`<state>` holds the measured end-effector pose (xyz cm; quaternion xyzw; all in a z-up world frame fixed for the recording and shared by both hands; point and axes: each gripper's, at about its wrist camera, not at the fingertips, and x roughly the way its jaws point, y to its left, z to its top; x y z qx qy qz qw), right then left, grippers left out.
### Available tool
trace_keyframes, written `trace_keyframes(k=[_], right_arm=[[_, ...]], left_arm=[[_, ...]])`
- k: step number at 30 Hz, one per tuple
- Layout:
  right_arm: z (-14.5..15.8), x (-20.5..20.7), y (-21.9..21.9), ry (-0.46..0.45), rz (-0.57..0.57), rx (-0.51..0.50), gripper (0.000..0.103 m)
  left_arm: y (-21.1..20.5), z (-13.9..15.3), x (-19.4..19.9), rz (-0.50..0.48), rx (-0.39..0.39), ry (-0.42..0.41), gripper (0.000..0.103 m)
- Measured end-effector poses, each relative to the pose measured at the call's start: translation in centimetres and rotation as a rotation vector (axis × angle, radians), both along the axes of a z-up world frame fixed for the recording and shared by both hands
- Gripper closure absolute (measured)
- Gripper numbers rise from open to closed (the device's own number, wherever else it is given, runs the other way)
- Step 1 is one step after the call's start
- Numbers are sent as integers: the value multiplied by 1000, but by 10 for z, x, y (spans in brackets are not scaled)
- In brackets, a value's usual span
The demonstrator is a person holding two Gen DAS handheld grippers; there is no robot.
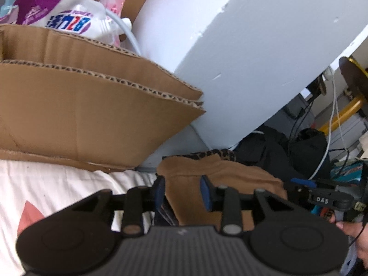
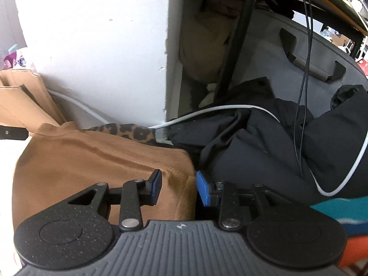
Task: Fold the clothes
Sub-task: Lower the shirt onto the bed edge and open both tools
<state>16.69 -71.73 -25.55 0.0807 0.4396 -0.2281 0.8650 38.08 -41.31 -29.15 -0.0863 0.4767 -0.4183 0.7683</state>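
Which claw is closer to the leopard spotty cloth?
Hard to call; neither is clearly nearer. The left gripper and the right gripper both hang open over the near edge of the brown garment, with the leopard-print cloth behind its far edge.

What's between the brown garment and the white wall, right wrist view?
A leopard-print fabric lies at the far edge of the folded brown garment, with a white cable running past toward the white wall. The right wrist view shows it best.

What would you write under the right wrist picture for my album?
Right gripper open over the corner of a folded brown garment, beside a black jacket and a white cable.
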Motion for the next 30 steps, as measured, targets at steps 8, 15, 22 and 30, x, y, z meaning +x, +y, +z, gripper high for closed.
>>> trace_keyframes(k=[8,15,22,30], right_arm=[[-14,-5,17,0,9,-10,83],[-52,7,-9,-7,-72,62,84],[-59,24,-12,-3,-65,61,85],[-36,23,-10,-57,-46,54,84]], left_arm=[[-2,6,-24,-33,-66,-4,76],[-22,-15,-29,-76,-4,8,77],[-20,-25,-22,-52,20,8,78],[-16,-21,-17,-19,10,0,78]])
